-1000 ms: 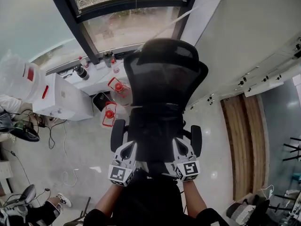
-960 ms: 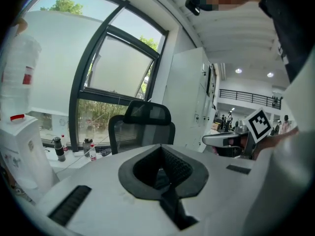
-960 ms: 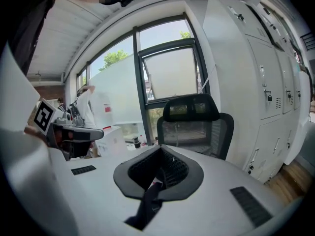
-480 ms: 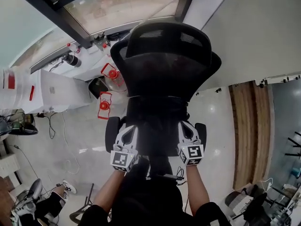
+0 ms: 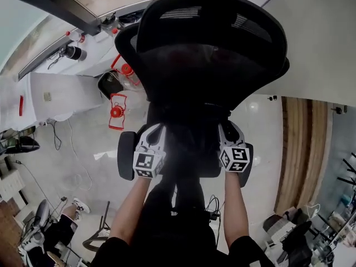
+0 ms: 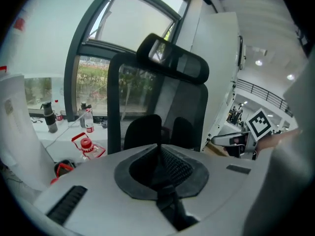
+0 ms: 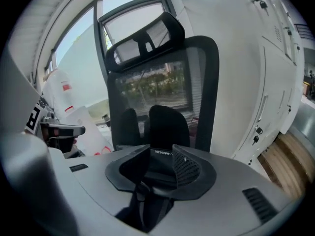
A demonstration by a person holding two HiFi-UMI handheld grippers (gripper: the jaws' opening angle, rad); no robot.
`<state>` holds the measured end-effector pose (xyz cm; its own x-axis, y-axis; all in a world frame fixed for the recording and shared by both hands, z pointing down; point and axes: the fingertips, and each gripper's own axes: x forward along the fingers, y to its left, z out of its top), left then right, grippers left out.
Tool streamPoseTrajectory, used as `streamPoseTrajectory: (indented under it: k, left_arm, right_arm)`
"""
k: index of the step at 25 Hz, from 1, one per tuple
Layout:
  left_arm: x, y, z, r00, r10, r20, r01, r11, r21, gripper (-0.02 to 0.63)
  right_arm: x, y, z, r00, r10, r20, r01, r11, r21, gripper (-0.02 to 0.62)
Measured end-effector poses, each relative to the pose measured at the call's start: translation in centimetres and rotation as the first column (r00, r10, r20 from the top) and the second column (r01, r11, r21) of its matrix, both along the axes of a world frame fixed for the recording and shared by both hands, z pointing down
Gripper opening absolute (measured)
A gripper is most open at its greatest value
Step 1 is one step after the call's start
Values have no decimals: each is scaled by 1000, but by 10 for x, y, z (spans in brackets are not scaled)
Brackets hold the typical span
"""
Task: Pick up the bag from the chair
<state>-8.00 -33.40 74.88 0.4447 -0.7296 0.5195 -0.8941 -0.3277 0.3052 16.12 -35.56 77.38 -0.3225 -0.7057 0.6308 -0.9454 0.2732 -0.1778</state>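
A black mesh-backed office chair carries a dark, rounded fabric bag on its seat, against the backrest; it appears to stand upright, long axis running up the mesh, though black on black blurs its outline; the left gripper has its jaws clenched on nothing; the right gripper jaws have just been opening, nothing pressed between them; soft and probably light, the bag should sag, so its top edge looks the best hold.

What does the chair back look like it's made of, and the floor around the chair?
Chair back: thin black mesh, likely woven synthetic, in a matte dark frame that looks like plastic; the scene behind shows through it.
Floor: pale, hard and glossy, perhaps polished tile or stone; light spots reflect off it.
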Motion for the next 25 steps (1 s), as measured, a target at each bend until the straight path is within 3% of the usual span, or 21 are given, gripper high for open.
streamPoseTrajectory:
  k: [3, 5, 10, 15, 25]
  left_arm:
    - [1, -9, 37, 1000, 8, 10, -7, 999, -40, 21]
    - [0, -13, 60, 999, 5, 32, -3, 997, -73, 147]
    - [4, -24, 113, 998, 29, 64, -20, 990, -138, 225]
    - [11, -40, 138, 998, 55, 6, -53, 985, -164, 262]
    - [10, -59, 161, 996, 90, 6, -87, 974, -210, 285]
  right_arm:
    - [9, -7, 36, 1000, 20, 1, -20, 999, -46, 154]
    - [13, -10, 56, 1000, 27, 3, -27, 996, -81, 183]
    - [28, -17, 91, 996, 82, 21, -78, 988, -135, 202]
    - [40, -25, 117, 988, 122, 93, -103, 977, -188, 221]
    - [32, -39, 139, 970, 124, 207, -70, 966, -248, 222]
